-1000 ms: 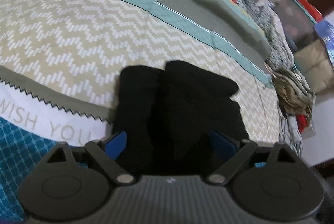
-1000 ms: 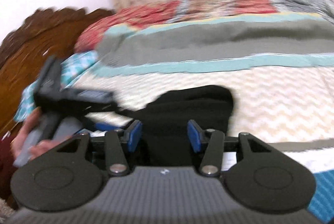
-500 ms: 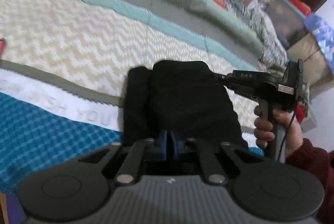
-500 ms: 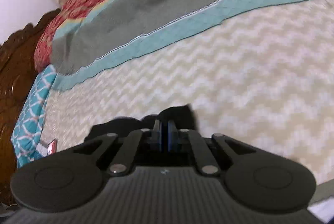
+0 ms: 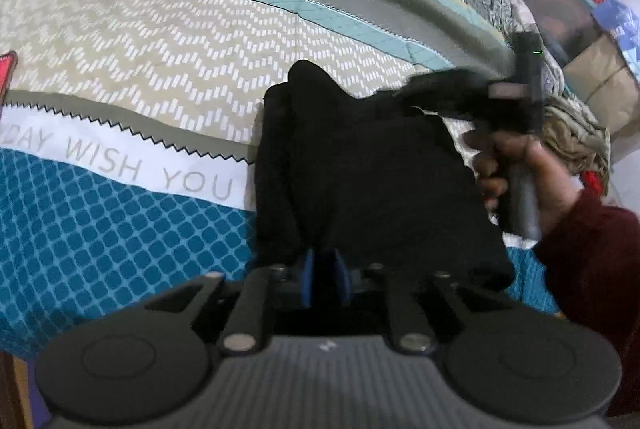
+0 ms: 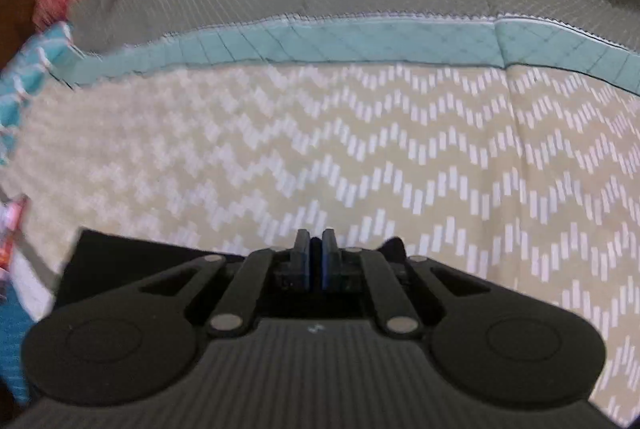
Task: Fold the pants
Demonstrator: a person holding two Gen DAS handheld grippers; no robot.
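Patterned bedspread (image 5: 140, 41) under everything | left gripper (image 5: 325, 271) pinched onto near edge of black pants (image 5: 360, 181) | right gripper (image 6: 316, 257) nearly closed, pads almost meeting; whether it pinches cloth is unclear | its body is blurred in left view, hand (image 5: 520, 173) on handle | folded pants extend ahead of left gripper, below right.

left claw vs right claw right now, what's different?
The left claw grips the near edge of the black pants, while the right claw holds the far edge. The left claw looks sharp; the right claw is motion-blurred in the left view. In its own view the right claw shows little cloth past its tips. Both are shut on the pants over the bedspread.
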